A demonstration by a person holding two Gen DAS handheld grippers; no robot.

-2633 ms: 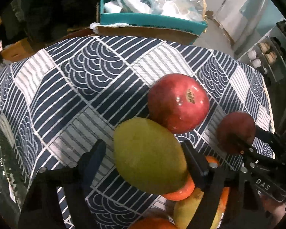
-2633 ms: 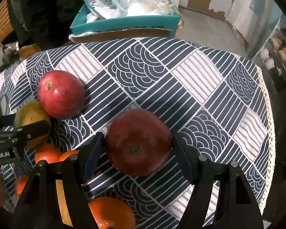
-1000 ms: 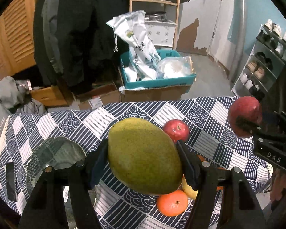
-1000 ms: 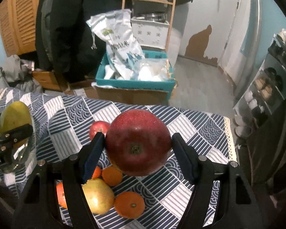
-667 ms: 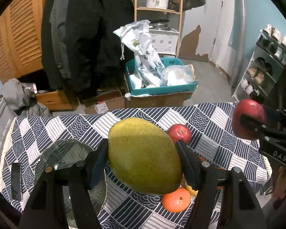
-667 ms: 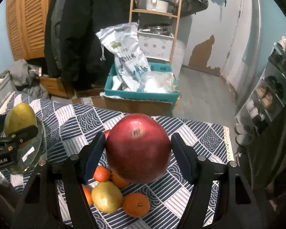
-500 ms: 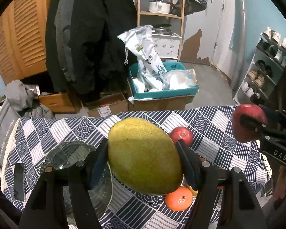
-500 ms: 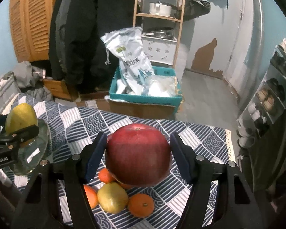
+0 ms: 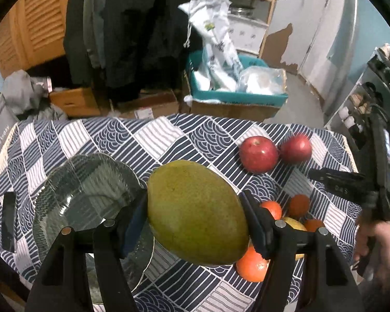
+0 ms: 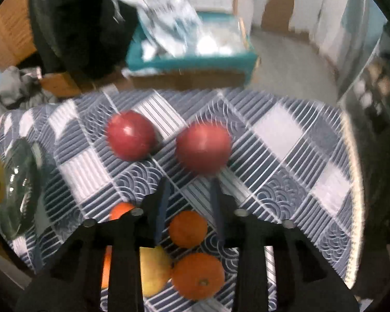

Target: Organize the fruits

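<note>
Left wrist view: left gripper (image 9: 195,205) is clamped on the mango (image 9: 195,218), one finger on each side, fruit held clear above the table (image 9: 148,140).
Mango position: over the near half of the table, just right of the glass plate (image 9: 72,182); part of the plate's right rim is hidden behind the left finger.
Plate: near the table's left edge, looks empty as far as the glare allows.
Right gripper (image 10: 189,184): fingers apart, nothing between them, tips just short of the right apple (image 10: 202,147). Frame is motion-blurred, so I can't tell whether that apple is resting or moving.
Apples: right apple and left apple (image 10: 131,135) sit close together toward the far right of the table; touching or not, can't tell.
Citrus pile: oranges (image 10: 197,275) and a yellow fruit (image 10: 153,270) bunched at the near edge, right of centre.
Step in hand (my read): mango goes onto the plate.
How to do it well: shift left until the mango is over the plate's middle, not the rim. Lower until it touches before letting go. Lay it on its long side, because it will roll on glass.
Risk: glass plate may slide on the cloth if nudged at the rim.
</note>
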